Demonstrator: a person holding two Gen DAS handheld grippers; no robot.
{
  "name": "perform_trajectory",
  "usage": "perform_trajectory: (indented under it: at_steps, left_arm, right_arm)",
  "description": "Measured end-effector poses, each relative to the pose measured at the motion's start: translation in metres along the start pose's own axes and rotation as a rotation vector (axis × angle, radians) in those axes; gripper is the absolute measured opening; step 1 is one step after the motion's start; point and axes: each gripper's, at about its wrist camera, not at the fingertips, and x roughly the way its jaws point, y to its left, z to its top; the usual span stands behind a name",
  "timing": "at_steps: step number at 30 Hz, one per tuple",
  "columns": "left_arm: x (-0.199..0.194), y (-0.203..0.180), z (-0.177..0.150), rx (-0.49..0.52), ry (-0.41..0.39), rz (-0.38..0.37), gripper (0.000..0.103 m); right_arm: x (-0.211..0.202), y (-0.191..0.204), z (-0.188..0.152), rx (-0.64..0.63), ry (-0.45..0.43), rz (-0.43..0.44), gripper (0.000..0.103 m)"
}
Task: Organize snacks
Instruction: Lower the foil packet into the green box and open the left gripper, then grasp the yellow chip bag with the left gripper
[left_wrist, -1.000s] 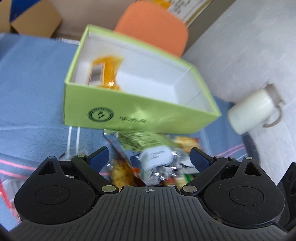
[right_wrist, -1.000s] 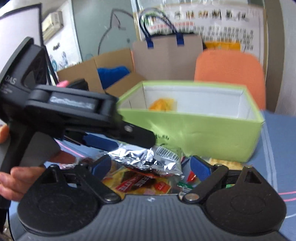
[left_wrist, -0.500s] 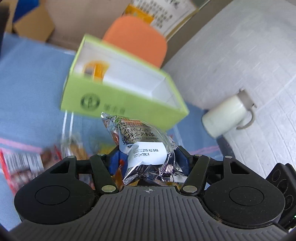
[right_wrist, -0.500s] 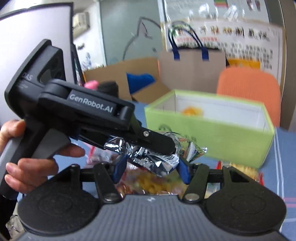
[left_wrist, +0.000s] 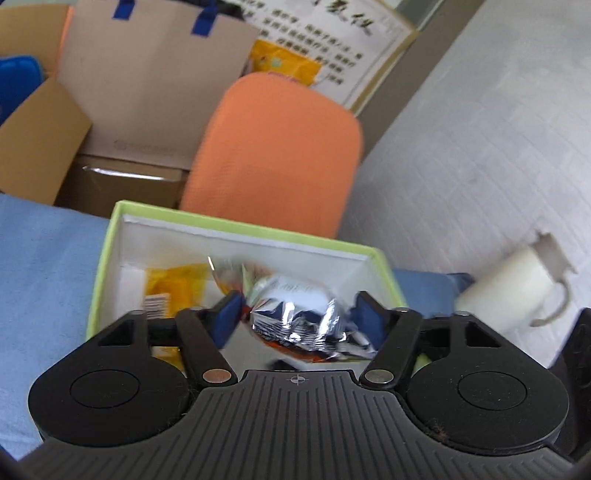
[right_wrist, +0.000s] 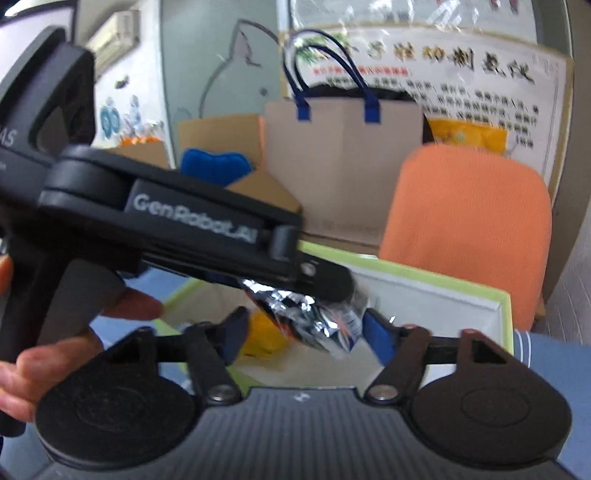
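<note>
My left gripper (left_wrist: 297, 319) is shut on a silver foil snack packet (left_wrist: 295, 314) and holds it over the open green box (left_wrist: 99, 266) with a white inside. An orange snack packet (left_wrist: 173, 288) lies in the box at the left. In the right wrist view the left gripper's fingertip (right_wrist: 332, 282) reaches in from the left, with the foil packet (right_wrist: 310, 321) hanging over the box (right_wrist: 506, 317). My right gripper (right_wrist: 303, 338) is open and empty just before the box; the foil packet hangs between its fingers without being gripped.
The box stands on a blue cloth (left_wrist: 40, 266). A white mug (left_wrist: 509, 295) stands to its right by the grey wall. An orange chair (left_wrist: 273, 155), a paper bag (left_wrist: 147, 74) and cardboard boxes (left_wrist: 33, 136) stand behind the table.
My left gripper closed on the foil packet in the snack pile, lifted it and carried it forward over the green box. My right gripper rose and moved toward the box, still open.
</note>
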Motion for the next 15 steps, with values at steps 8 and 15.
perform_trajectory:
  at_steps: [8,15]
  left_arm:
    - [-0.056,0.011,-0.038,-0.029,-0.07,-0.061,0.077]
    - [-0.095,-0.011,-0.112,-0.034,-0.044,-0.114,0.081]
  right_arm:
    - [-0.077,-0.016,-0.043,0.044,-0.128,-0.055,0.093]
    - [-0.155,-0.006,-0.118,0.19,-0.147,-0.083,0.093]
